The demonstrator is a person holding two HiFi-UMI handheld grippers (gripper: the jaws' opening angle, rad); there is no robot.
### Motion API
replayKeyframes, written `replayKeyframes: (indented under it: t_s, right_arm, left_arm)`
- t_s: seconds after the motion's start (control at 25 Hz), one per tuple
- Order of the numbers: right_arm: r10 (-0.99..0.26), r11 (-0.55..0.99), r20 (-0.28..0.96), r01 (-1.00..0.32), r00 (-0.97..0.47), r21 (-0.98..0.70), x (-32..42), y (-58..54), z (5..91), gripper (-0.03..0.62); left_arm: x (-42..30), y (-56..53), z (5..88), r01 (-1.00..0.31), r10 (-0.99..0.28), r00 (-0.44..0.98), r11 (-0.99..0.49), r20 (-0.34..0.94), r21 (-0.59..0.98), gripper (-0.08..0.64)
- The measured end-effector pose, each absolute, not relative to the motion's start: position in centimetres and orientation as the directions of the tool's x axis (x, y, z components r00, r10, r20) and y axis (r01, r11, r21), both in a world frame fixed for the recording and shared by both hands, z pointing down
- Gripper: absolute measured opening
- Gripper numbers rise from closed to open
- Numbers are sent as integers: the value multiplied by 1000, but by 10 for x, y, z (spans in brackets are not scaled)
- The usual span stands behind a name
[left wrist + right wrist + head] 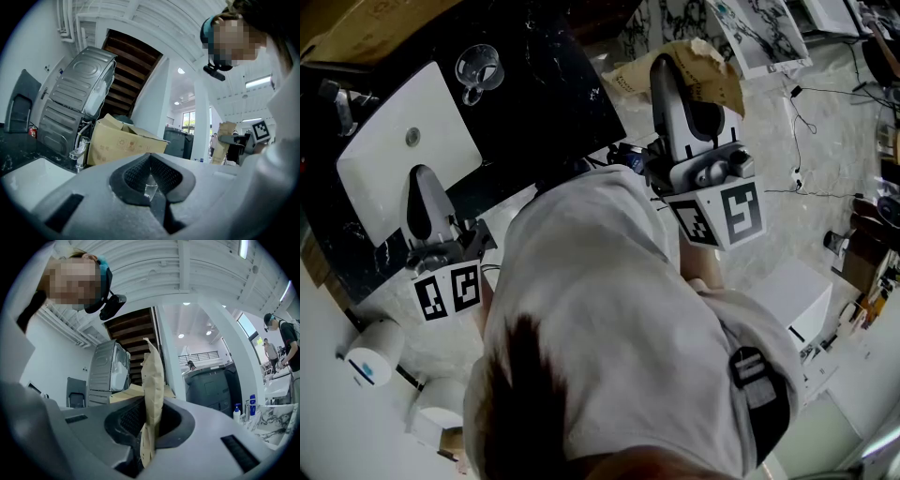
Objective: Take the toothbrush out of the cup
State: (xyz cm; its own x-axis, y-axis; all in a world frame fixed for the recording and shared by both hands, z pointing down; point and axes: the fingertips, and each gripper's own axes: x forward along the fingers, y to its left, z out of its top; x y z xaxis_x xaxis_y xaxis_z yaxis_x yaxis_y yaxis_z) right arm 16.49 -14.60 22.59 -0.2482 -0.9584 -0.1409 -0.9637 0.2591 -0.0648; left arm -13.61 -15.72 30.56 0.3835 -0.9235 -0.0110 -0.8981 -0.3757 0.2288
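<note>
By worktop (553, 103) | left gripper (420, 187) level, pressed together on clear bit (150, 187) | right gripper (680, 94) level, pinching brown paper (152, 394) | clear glass cup (478, 67) upright beside sink (403, 141)

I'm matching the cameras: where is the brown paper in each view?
Head view: paper upper right of centre.
Left gripper view: paper small, at right, mid-height.
Right gripper view: paper upright at centre, between the jaws.
Shared landmark: the cardboard box.
</note>
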Motion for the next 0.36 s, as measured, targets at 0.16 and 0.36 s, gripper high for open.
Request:
replayKeyframes:
  t_s: [0.16,0.36]
  right_arm:
    - [-959,256,-141,-964,-246,-64,165,-146,227,37]
    - [-956,276,-124,-959,-267,-60,163,-149,229,37]
  left_arm:
    - [-136,-158,307,-897,-923,386,-378,-10,229,15]
    - [-141,-151,310,-907,-934,357,-346,4,239,15]
